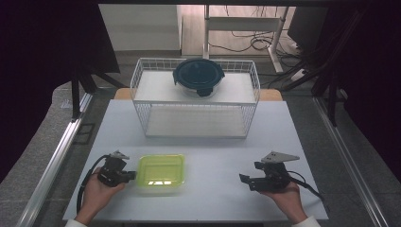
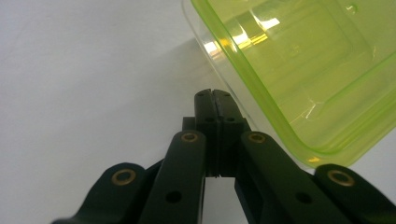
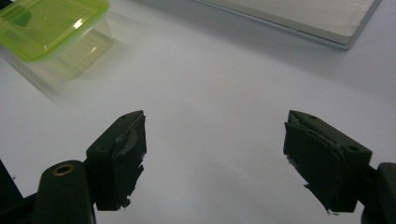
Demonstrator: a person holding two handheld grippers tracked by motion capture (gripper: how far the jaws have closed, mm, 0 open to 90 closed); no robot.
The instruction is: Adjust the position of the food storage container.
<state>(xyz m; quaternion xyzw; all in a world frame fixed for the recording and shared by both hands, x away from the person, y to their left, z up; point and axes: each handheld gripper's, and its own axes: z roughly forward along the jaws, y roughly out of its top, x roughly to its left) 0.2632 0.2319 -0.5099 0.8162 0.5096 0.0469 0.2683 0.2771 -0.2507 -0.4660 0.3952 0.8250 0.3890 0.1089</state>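
High view: the green-lidded container sits front-left on the surface, left tool touching its edge. Left gripper view: jaws closed, empty; open them before gripping the rim. Right gripper view: right tool wide open, empty.

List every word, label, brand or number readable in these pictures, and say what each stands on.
None: no readable text on the green-lidded box, the round dark-lidded container, the wire rack, the table or either gripper.
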